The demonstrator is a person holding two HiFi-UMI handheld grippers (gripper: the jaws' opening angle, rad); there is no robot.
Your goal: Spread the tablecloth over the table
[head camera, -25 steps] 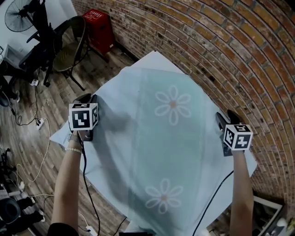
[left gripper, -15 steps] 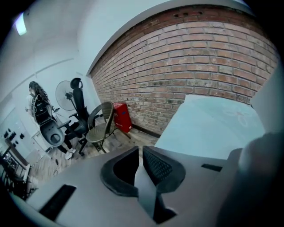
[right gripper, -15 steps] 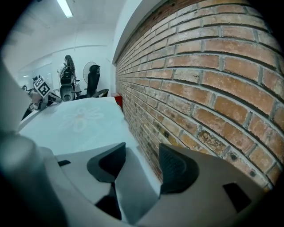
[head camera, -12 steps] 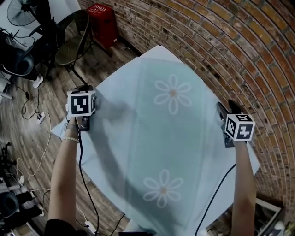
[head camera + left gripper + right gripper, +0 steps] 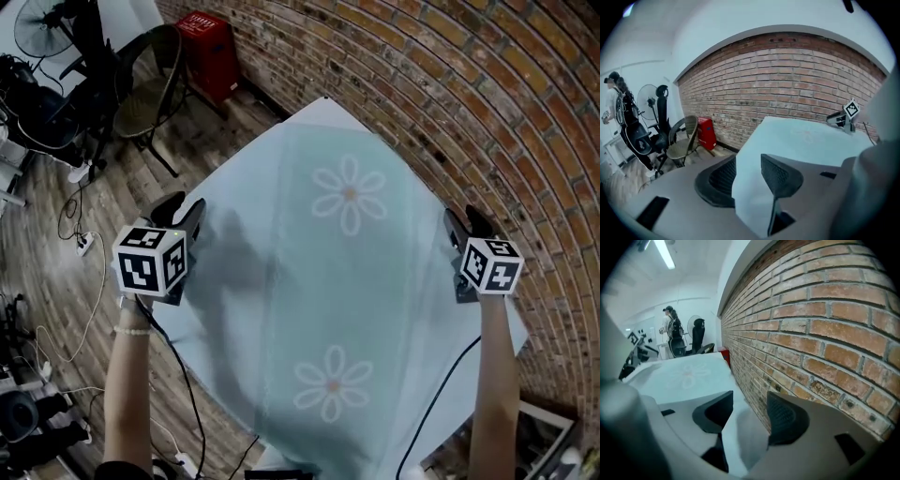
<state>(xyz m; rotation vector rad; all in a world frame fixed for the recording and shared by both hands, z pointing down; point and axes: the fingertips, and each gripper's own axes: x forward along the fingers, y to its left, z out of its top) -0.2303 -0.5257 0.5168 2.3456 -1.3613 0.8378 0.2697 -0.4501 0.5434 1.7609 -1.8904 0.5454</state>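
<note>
A pale blue tablecloth [image 5: 347, 281] with two white flowers lies spread flat over the table. My left gripper [image 5: 180, 212] is at its left edge, raised a little. In the left gripper view its jaws [image 5: 747, 171] stand wide apart and have just been opening, with a fold of the cloth's edge [image 5: 750, 197] loose between them. My right gripper [image 5: 466, 225] is at the cloth's right edge by the brick wall. Its jaws [image 5: 750, 411] have been closing slightly, and the cloth's edge [image 5: 740, 437] lies between them with a gap on each side.
A brick wall [image 5: 487, 112] runs close along the table's far and right sides. A red stool [image 5: 208, 52], a round chair [image 5: 150, 80] and cables [image 5: 80, 244] are on the wooden floor to the left. A person [image 5: 616, 108] stands far off by a fan.
My left gripper has lifted and drawn back toward me, and its jaws, shut before, now stand apart. The right gripper has barely moved.
</note>
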